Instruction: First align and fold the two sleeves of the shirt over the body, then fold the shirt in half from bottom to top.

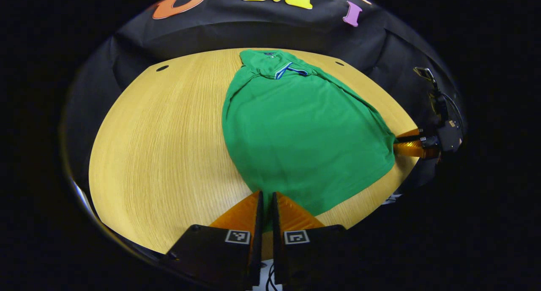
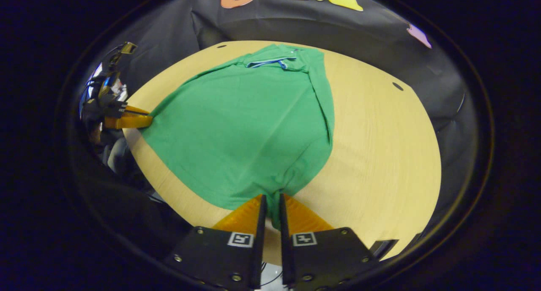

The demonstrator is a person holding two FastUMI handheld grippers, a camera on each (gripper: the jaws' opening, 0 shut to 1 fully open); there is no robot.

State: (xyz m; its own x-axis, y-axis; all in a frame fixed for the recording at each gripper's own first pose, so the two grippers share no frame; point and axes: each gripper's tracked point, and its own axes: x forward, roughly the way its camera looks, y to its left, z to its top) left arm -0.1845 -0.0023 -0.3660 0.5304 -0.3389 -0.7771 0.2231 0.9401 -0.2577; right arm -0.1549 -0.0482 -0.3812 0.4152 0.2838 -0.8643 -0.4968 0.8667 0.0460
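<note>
I see the green shirt (image 1: 296, 126) lying flat on the round wooden table (image 1: 160, 156), collar toward the far wall, sleeves folded in; my left gripper (image 1: 266, 198) has its jaws pinching one bottom corner of the hem; my right gripper (image 2: 271, 200) pinches the other corner likewise.

No words or numbers to read here; there's a small patch at the collar of the shirt (image 1: 296, 126), up at twelve o'clock, too tiny to make out.

Black tongs (image 1: 267, 198) housings, square markers
</note>
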